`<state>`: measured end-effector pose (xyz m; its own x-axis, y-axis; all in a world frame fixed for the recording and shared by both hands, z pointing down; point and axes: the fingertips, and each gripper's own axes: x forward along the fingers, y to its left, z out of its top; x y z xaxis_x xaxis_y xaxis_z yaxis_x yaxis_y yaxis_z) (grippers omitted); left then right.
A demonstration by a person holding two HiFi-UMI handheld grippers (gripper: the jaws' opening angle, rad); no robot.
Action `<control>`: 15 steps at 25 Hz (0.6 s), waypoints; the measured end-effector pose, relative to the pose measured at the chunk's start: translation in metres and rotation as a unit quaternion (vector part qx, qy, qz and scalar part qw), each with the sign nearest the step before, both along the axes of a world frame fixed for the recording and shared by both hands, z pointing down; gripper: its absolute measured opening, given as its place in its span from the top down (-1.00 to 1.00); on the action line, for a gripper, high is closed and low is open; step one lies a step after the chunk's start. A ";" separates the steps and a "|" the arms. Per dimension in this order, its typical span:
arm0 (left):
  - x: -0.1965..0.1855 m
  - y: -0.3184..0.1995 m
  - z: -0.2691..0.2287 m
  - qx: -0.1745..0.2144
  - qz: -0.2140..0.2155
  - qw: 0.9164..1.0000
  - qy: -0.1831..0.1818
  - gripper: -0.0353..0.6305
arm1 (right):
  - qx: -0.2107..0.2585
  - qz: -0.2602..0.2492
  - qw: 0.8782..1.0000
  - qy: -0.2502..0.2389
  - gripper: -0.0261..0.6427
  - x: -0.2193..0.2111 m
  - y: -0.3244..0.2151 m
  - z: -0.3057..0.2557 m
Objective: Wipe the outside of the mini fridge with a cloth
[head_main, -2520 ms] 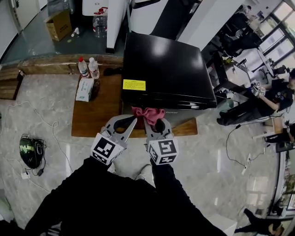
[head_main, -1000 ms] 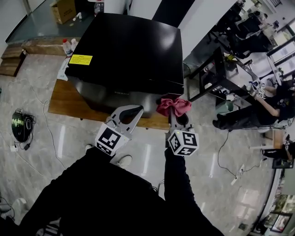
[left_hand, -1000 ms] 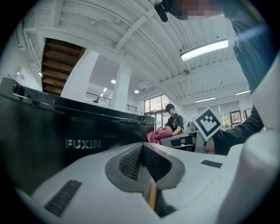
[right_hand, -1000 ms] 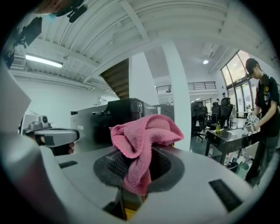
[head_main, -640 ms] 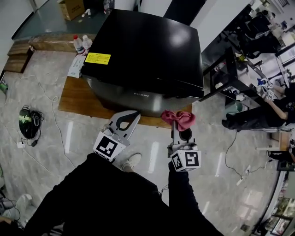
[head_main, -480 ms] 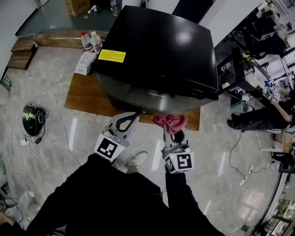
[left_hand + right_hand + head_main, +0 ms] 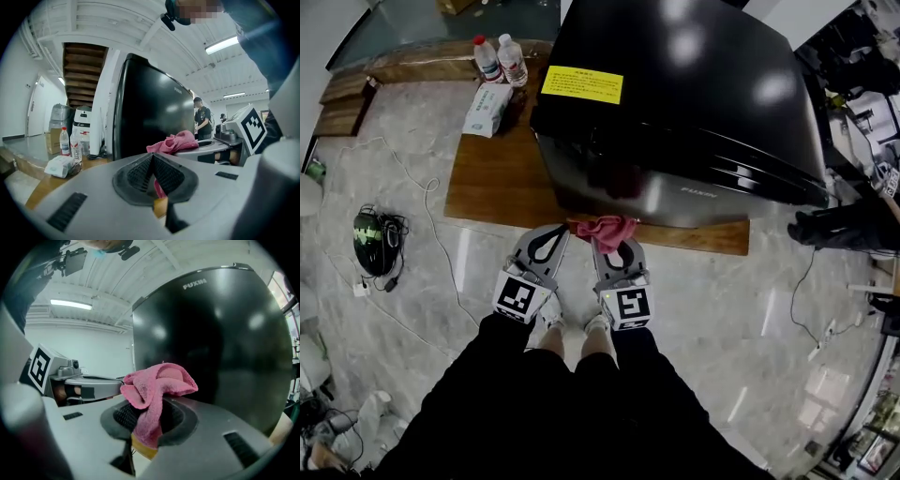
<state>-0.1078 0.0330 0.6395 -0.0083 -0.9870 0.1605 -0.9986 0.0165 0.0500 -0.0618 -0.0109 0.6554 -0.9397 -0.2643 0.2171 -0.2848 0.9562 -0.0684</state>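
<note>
Black sleeves (image 7: 534, 403) reach down to both claws, side by side over the marble floor (image 7: 412, 309) just short of the worktop's (image 7: 492, 183) near edge. In the left gripper view the left claw (image 7: 556, 229) (image 7: 152, 157) is clenched, its ribbed pads pressed together with nothing clearly gripped between them. The right claw (image 7: 604, 240) (image 7: 149, 414) is clamped on a pink cloth (image 7: 605, 228) (image 7: 157, 380) (image 7: 173, 140), which bunches up above the pads in a loose fold and hangs over the near edge of the worktop, right in front of the lower part of the fridge's door; whether it touches the door cannot be told. The fridge (image 7: 675, 94) (image 7: 145, 112) (image 7: 215, 333), glossy black with pale lettering on its front, stands on the low wooden worktop and covers its right part, its front close to the near edge. A yellow label (image 7: 581, 84) sits on the fridge's top near the far left corner. Left of the fridge, bare wood shows, and by the worktop's far left corner lie a white pack (image 7: 487, 97) (image 7: 58, 165) and, just beyond it, two clear bottles (image 7: 500, 58) (image 7: 70, 140) standing upright together. Well to the left on the floor rests a dark object (image 7: 375, 242) with a white cable trailing from it.
</note>
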 end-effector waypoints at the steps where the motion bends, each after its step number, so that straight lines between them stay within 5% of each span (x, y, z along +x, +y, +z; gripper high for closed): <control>1: -0.006 0.001 0.012 -0.005 -0.002 1.000 -0.004 0.88 | -0.002 0.006 1.000 -0.003 0.65 -0.009 0.000 0.011; 7: -0.036 0.012 0.064 -0.034 -0.004 0.999 0.008 0.88 | -0.004 0.044 0.999 0.002 0.65 -0.049 0.003 0.048; 15: -0.042 -0.013 0.064 -0.021 0.008 1.000 0.011 0.88 | 0.006 0.086 0.996 0.007 0.65 -0.057 -0.011 0.053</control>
